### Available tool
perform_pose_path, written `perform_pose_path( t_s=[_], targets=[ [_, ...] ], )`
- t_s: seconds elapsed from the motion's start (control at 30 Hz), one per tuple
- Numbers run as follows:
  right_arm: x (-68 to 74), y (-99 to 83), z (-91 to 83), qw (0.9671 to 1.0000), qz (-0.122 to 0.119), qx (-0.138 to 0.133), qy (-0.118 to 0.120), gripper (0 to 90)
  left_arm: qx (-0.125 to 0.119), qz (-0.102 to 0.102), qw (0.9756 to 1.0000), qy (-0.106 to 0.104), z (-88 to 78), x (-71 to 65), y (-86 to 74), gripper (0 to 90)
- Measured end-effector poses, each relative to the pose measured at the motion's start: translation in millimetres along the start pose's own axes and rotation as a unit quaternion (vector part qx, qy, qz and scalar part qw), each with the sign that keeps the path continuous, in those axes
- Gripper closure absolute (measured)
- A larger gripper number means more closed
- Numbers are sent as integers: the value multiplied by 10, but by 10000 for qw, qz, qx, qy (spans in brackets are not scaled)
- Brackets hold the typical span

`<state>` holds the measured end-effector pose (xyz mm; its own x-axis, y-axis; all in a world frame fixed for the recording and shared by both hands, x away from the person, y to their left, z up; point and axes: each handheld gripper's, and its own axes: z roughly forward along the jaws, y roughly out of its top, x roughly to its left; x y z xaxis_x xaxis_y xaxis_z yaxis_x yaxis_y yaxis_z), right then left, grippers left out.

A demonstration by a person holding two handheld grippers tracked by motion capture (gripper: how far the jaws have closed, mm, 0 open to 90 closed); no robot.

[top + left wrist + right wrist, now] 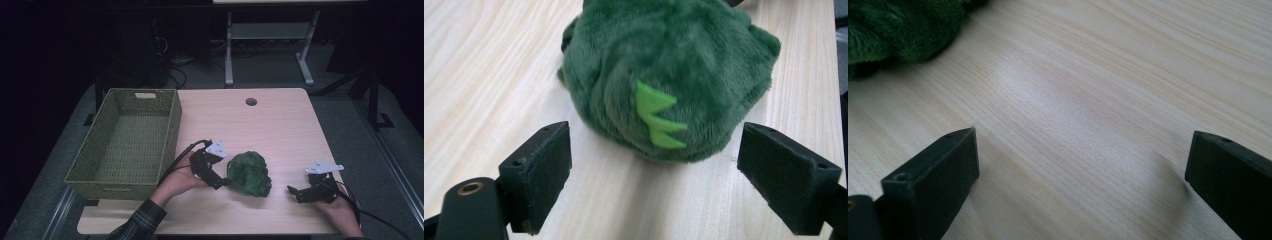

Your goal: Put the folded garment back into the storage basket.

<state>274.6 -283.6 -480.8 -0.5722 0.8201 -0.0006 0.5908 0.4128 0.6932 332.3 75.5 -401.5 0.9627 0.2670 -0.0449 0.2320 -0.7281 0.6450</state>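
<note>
L gripper (220, 184): black body, grey three-cornered plate on top, black cable off the far side; square black pads (544, 170), screw holes, brass fitting near left. R gripper (294, 191): same black build, grey plate, cable. Plaid sleeve (137, 220) on L arm.

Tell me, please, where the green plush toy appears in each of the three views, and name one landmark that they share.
High view: the green plush toy lies on the table, between the two grippers, right of the basket.
Left gripper view: top centre, just beyond the open jaws.
Right gripper view: top left corner, partly cut off.
Shared landmark: the pale wooden tabletop.
</note>
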Motion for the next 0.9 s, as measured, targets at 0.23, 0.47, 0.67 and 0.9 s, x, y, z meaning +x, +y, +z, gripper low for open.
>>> perform_pose_path(
  t_s=[0.23, 0.47, 0.67, 0.9],
  targets=[
    [-23, -10, 25, 9999, -19, -84, 148, 7, -37, 301, 9994, -188, 19, 66, 197, 130],
    [-29, -9, 28, 9998, 15, -54, 202, 7, 254, 564, 9974, -361, 213, 59, 346, 130],
    [-29, -9, 28, 9998, 14, -54, 203, 7, 573, 720, 9947, -452, 363, 56, 384, 135],
    [-29, -9, 28, 9998, 16, -52, 203, 6, 1017, 886, 9897, -478, 552, 40, 339, 135]
  ],
)
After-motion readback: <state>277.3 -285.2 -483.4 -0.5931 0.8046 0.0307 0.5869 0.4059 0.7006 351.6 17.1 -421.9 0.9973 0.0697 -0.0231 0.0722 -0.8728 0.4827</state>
